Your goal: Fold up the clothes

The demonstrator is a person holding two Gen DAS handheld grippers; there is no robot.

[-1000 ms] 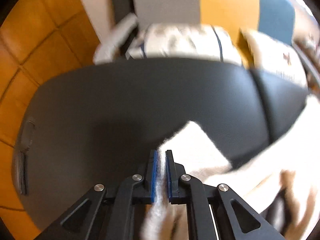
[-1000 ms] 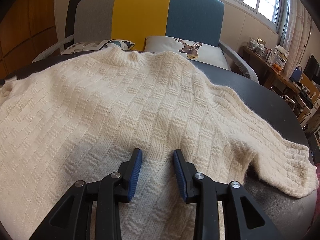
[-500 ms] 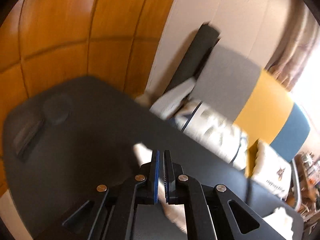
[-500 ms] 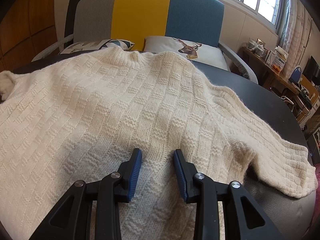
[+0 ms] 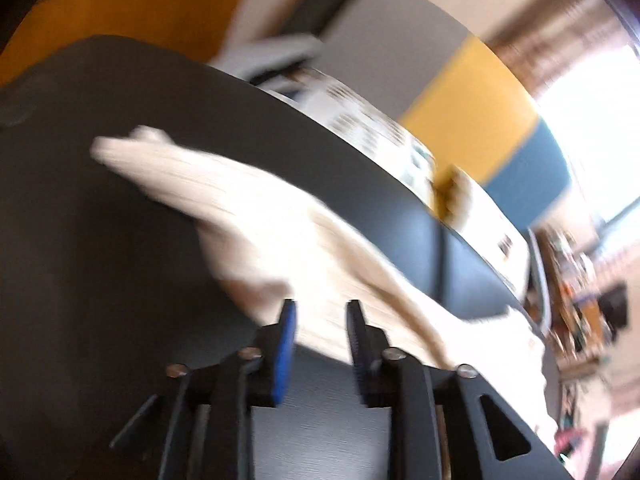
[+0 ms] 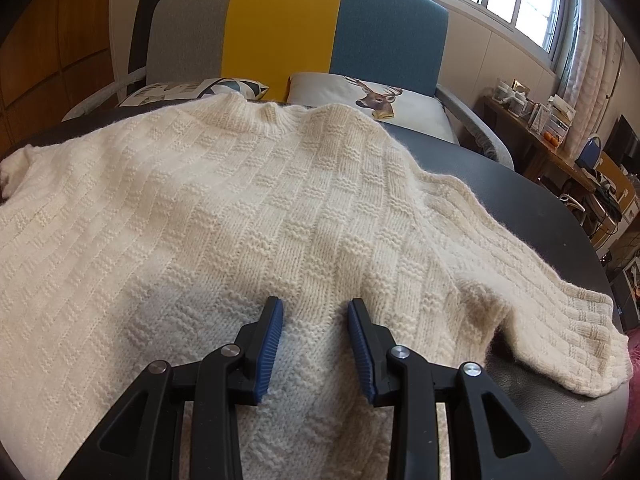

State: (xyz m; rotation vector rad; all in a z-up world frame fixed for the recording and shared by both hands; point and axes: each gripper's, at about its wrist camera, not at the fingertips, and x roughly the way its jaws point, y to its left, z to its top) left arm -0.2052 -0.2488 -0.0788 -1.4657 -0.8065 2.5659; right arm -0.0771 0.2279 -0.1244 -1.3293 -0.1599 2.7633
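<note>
Across the dark bench (image 6: 560,208) a cream knit sweater (image 6: 240,208) lies spread flat, collar toward the far edge, its right sleeve (image 6: 560,320) trailing toward the bench's rim and its left sleeve (image 5: 224,196) stretched out on the bare top in the blurred left view. Behind stands a grey, yellow and blue sofa (image 6: 280,28) with cushions. The sweater looks thick, soft and limp, likely to sag and stretch, so I would pinch it at cuffs, hem or shoulder seams. The right tool (image 6: 316,312) hovers part open over the lower body, gripping nothing. The left tool (image 5: 320,312) is opening above the sleeve, with nothing pinched.
</note>
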